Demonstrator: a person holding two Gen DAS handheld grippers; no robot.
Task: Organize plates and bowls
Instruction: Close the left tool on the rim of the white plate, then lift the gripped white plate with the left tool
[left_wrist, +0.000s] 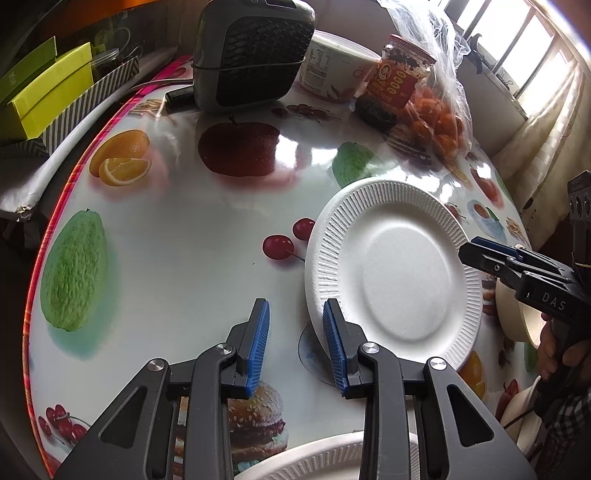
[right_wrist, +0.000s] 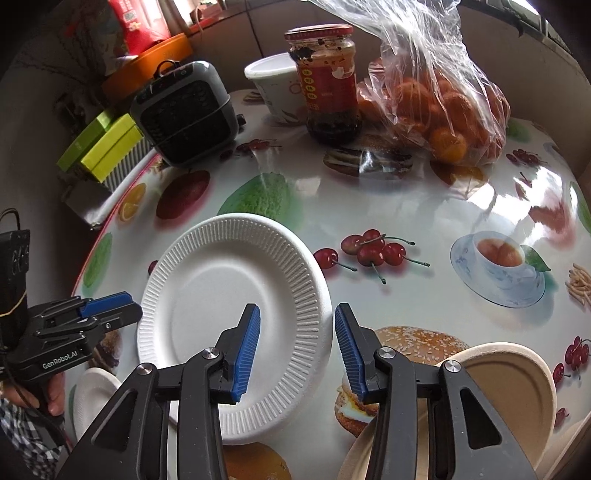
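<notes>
A white ribbed paper plate (left_wrist: 395, 273) lies flat on the fruit-print table; it also shows in the right wrist view (right_wrist: 229, 314). My left gripper (left_wrist: 295, 325) is open, with its right pad at the plate's near-left rim. My right gripper (right_wrist: 297, 332) is open, straddling the plate's right rim; it shows from the side in the left wrist view (left_wrist: 480, 251). A second white plate (left_wrist: 325, 458) lies under my left gripper. Beige bowls (right_wrist: 509, 384) sit under my right gripper.
At the table's back stand a grey heater (left_wrist: 251, 51), a white tub (left_wrist: 336, 70), a sauce jar (right_wrist: 328, 81) and a bag of oranges (right_wrist: 443, 110). Yellow-green boxes (left_wrist: 48, 92) lie beyond the left table edge.
</notes>
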